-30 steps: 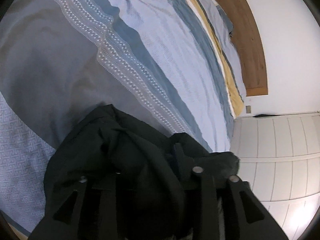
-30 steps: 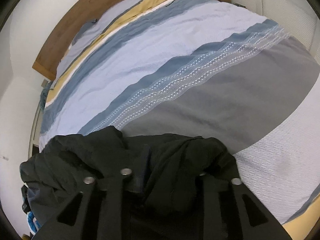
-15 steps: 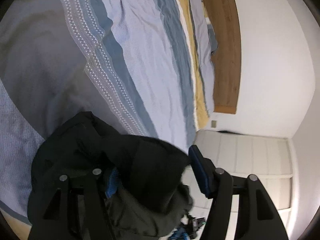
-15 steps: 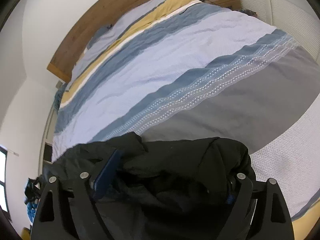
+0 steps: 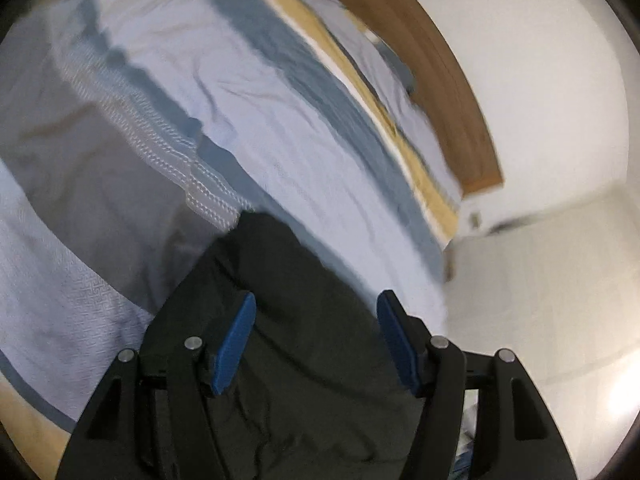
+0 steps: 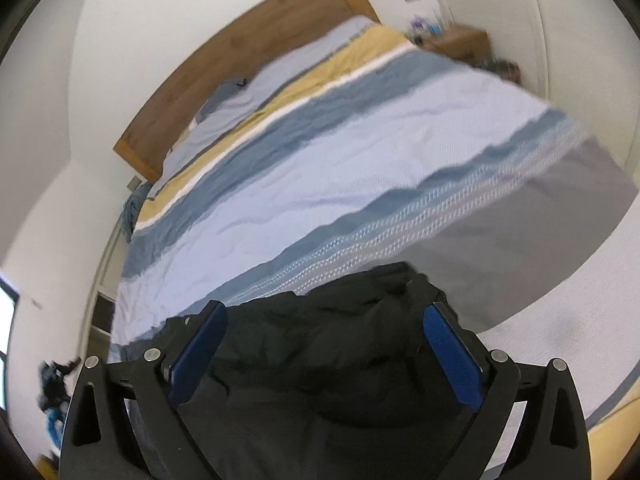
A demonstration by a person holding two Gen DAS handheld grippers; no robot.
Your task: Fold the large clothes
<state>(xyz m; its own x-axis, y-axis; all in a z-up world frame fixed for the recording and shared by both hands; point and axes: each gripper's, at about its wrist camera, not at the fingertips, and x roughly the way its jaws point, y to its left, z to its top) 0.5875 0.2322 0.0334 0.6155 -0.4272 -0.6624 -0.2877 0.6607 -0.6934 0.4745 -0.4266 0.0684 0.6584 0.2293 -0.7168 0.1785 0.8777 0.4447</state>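
A: Where is the garment?

B: A dark garment (image 6: 320,344) lies bunched at the near edge of the striped duvet (image 6: 360,168).

A: Is it held?

B: No. The left gripper (image 5: 314,340) is released; the right gripper (image 6: 324,344) has just been opening. Nothing is clasped. Folding looks barely begun.

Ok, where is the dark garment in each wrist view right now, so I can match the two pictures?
Left wrist: the dark garment fills the bottom centre, lying between the open blue pads of the left gripper.
Right wrist: it lies bunched at bottom centre, between the open pads of the right gripper.
Shared landmark: the wooden headboard beyond the striped bedcover.
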